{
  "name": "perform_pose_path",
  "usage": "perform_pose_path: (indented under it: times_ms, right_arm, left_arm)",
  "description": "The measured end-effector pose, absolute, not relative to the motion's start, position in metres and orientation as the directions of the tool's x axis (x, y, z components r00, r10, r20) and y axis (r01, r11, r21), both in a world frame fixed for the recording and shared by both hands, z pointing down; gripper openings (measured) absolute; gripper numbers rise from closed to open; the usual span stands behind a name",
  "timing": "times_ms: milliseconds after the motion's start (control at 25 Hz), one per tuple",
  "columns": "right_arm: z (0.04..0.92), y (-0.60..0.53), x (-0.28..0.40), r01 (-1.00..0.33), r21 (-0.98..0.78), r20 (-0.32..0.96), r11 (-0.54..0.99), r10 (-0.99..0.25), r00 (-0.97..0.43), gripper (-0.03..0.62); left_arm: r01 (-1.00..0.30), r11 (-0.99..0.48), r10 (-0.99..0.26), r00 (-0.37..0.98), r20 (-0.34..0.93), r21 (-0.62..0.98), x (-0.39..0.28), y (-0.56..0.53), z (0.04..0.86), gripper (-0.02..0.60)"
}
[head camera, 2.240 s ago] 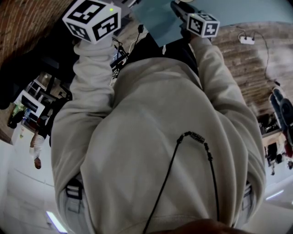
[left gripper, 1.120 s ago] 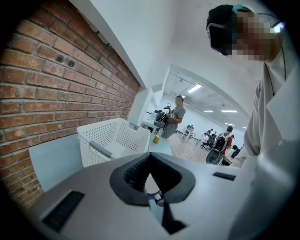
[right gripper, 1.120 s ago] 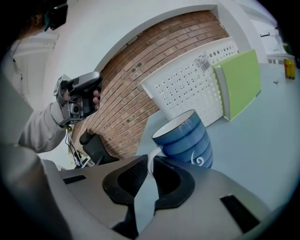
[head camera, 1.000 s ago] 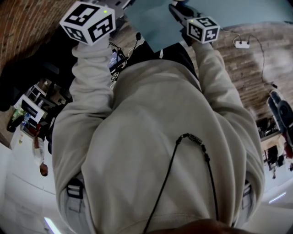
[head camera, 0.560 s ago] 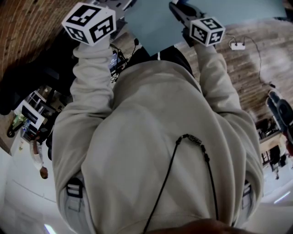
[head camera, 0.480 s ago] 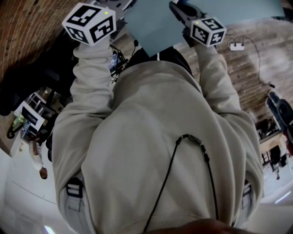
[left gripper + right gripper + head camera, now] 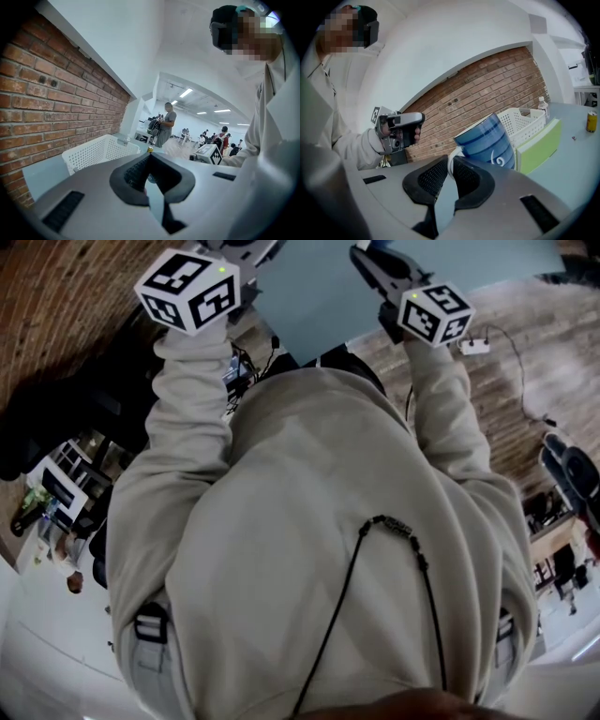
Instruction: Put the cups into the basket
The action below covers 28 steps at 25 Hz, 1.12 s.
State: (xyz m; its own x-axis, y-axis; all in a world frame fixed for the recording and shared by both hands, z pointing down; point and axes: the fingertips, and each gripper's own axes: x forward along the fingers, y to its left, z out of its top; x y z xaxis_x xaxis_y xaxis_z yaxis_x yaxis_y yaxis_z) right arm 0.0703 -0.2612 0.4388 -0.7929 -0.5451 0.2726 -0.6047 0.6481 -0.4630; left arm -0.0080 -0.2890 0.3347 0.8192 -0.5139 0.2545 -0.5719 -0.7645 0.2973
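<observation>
At the bottom centre of the right gripper view, the right gripper is seen clenched on the white handle of a blue striped cup. The cup is held tilted in front of the basket, not yet in it. Low in the left gripper view, the left gripper is held with its jaws apart and nothing between them. For a clean drop, the cup is best brought over the white basket at centre right, lowered inside the rim and only then released, since so thin a handle grip may let it swing. Counted are 2 grippers, 1 cup, 1 basket, 1 green board just before the basket, 1 bottle behind it, and 1 can on the table at far right.
</observation>
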Motion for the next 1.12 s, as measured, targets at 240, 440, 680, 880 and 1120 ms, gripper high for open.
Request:
perform_pose_path:
  times_ms: [240,440,680,880,1120]
  right_arm:
    - [0.409,-0.268,0.072,-0.595,-0.446,0.247,0.669,-0.547,-0.8,0.049]
    - [0.381,-0.267,0.076,-0.578,-0.423,0.22,0.698,-0.539,-0.813,0.049]
    - [0.355,-0.268,0.075,-0.556,-0.392,0.201,0.733,-0.521,-0.829,0.049]
    - [0.337,-0.269,0.07,-0.535,-0.373,0.185,0.758,-0.504,-0.844,0.049]
    - [0.331,-0.271,0.067,-0.502,-0.368,0.168,0.783,-0.475,-0.864,0.049]
  left_arm:
    - [-0.574,-0.768,-0.52,0.817,0.248,0.282,-0.011,-0.292,0.326,-0.002]
    - [-0.581,-0.771,-0.533,0.812,0.236,0.261,-0.01,-0.29,0.313,-0.002]
    - [-0.595,-0.766,-0.552,0.802,0.227,0.241,-0.01,-0.288,0.302,-0.002]
    - [-0.602,-0.764,-0.559,0.797,0.229,0.232,-0.011,-0.287,0.297,-0.002]
    - [-0.614,-0.753,-0.573,0.789,0.222,0.236,-0.01,-0.286,0.293,-0.002]
